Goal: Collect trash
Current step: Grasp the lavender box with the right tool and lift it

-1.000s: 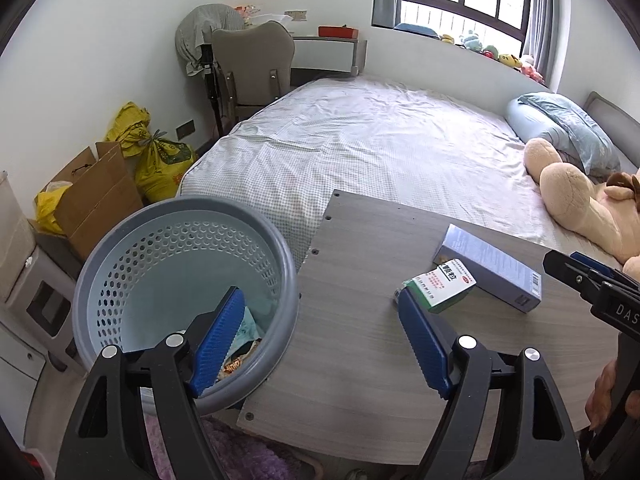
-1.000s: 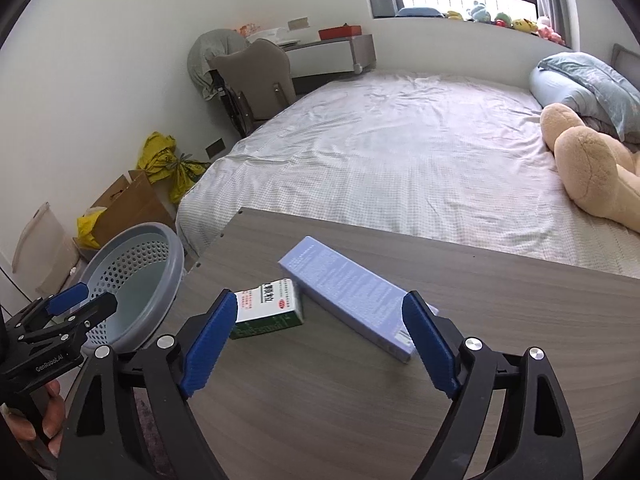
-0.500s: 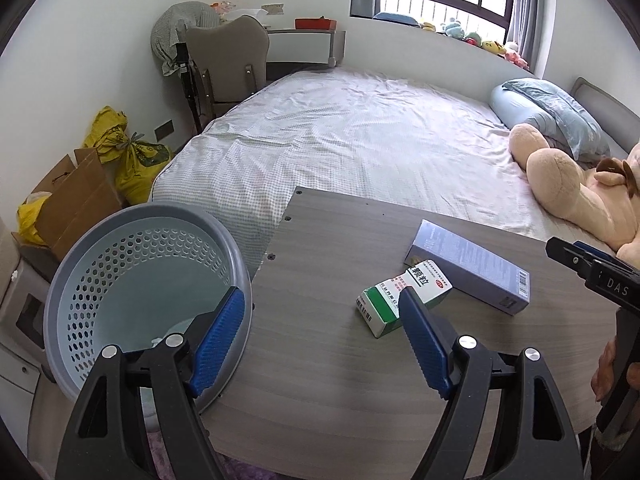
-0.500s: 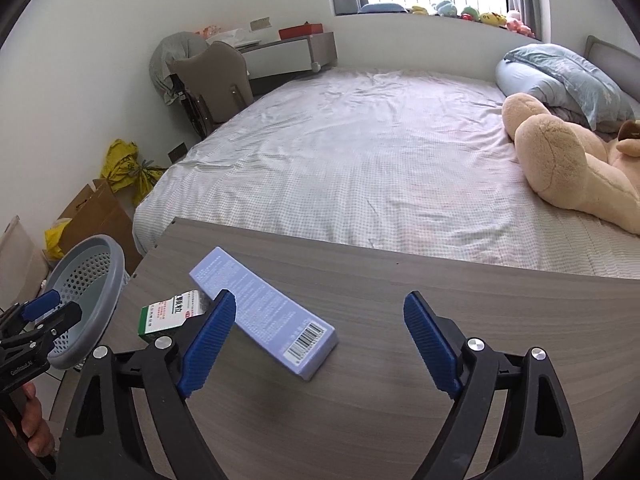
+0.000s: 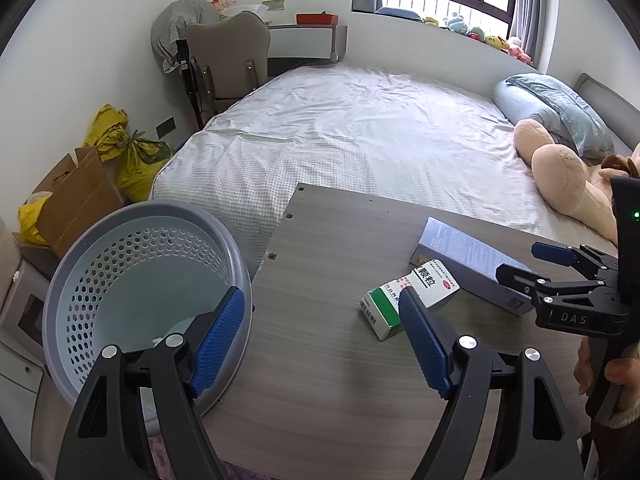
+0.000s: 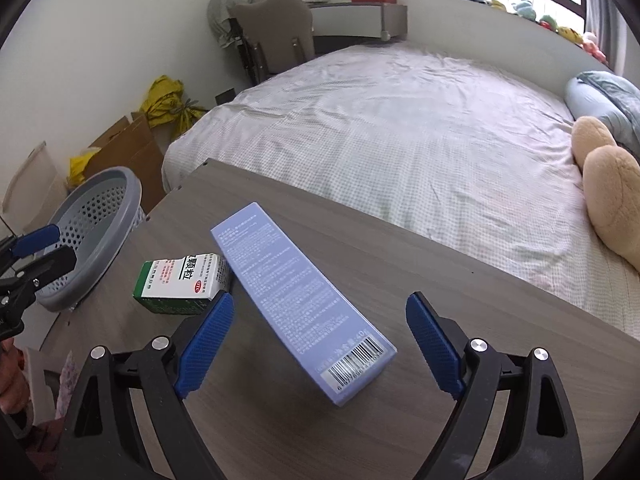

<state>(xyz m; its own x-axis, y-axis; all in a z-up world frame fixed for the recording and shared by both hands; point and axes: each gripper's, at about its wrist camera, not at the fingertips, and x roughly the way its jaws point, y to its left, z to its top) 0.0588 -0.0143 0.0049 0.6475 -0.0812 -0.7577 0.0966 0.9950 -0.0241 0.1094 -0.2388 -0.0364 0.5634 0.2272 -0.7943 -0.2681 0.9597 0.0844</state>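
While a grey wooden table (image 6: 400, 264) fills the foreground of both views, two pieces of trash are seen lying on it. A long pale blue box (image 6: 296, 300) is laid flat with its barcode end toward the right gripper (image 6: 316, 344), whose blue-padded fingers (image 6: 206, 344) are spread wide on either side of that end, with nothing grasped. The box's near end is framed between them, but no contact with either pad can be made out. A smaller green and white box (image 6: 184, 282) is seen just to the left of the blue one, touching it at its far corner.

From the left wrist view, the left gripper (image 5: 320, 328) is also held wide apart and empty, raised over the table's left part. Its right pad (image 5: 422, 344) is shown in front of the green and white box (image 5: 408, 296), though contact cannot be judged. Its left pad overlaps the rim of a grey perforated basket (image 5: 132, 240), which is placed beside the table's left edge. A bed (image 5: 360, 132) with a checked sheet is seen behind the table.
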